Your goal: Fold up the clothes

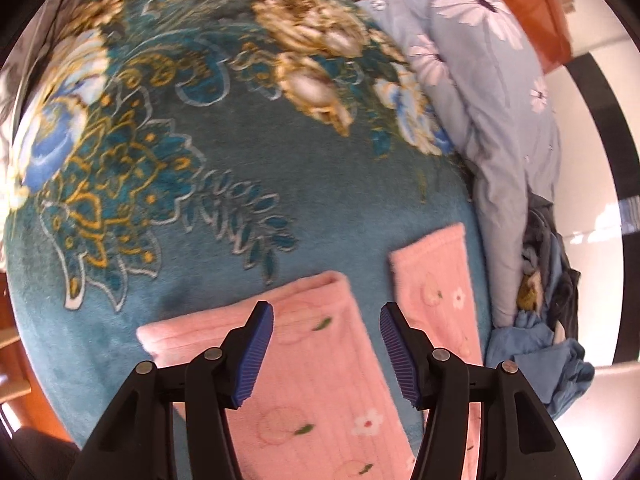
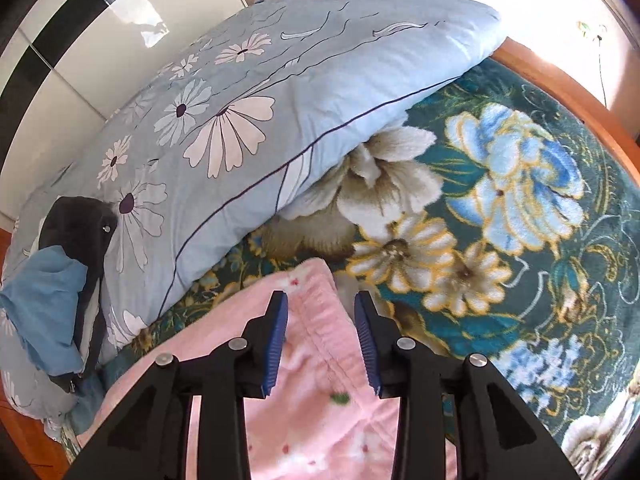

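- Nearest in, the left gripper (image 1: 326, 318) hung over the pink pyjama trousers (image 1: 320, 380), its fingers (image 1: 256, 354) standing well apart with nothing between them — no grip at all.
- Below it, the two trouser legs lay flat and splayed on the teal floral blanket (image 1: 240, 160), cuffs pointing away, a strip of blanket showing between them.
- Over on the right, the right gripper (image 2: 321, 320) hovered above the waistband end (image 2: 316, 320) of the same garment, fingers (image 2: 276, 344) parted and clear of the cloth, holding nothing.
- My read: spread out, yes; folded, no. No crease was visible yet, so the fold was all to come.
- Further back, a pile of blue and dark clothes (image 2: 60, 304) sat heaped against the daisy-print duvet (image 2: 240, 120), seemingly waiting their turn.
- Far edge: the wooden bed frame (image 2: 560, 80).
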Action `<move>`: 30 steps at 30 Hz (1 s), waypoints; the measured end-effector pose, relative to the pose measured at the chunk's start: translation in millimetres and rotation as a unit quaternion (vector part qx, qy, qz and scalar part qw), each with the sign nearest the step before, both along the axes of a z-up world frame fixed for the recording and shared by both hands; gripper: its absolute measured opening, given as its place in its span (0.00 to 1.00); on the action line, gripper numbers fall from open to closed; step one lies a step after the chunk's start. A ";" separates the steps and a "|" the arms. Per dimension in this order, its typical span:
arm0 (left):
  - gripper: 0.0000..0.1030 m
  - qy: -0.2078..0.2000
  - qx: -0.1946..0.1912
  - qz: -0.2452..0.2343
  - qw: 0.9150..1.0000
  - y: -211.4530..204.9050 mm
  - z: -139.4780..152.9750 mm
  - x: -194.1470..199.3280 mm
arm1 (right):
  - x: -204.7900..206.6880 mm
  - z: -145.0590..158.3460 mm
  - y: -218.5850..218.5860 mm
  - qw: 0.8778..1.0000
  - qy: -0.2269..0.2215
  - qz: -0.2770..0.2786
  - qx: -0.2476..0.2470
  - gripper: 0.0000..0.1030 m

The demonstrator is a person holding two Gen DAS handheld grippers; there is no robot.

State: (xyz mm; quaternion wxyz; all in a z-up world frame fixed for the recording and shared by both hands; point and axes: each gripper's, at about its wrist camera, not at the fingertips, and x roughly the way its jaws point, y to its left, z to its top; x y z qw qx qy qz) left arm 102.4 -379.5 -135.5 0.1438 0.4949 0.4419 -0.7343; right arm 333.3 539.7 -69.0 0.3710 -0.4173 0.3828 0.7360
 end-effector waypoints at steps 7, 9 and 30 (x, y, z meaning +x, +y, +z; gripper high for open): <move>0.58 -0.052 -0.004 -0.010 0.999 -13.4 -12.3 10.3 | 76.2 -6.5 -48.5 0.999 0.005 -0.035 -0.035 0.39; 0.58 -0.061 -0.005 -0.007 0.998 -17.3 -13.3 14.2 | 92.5 -15.0 -62.3 0.998 0.000 -0.039 -0.047 0.39; 0.62 -0.150 0.036 -0.028 0.988 -22.1 -48.1 28.0 | 188.1 -57.9 -113.6 0.986 0.001 -0.083 -0.146 0.48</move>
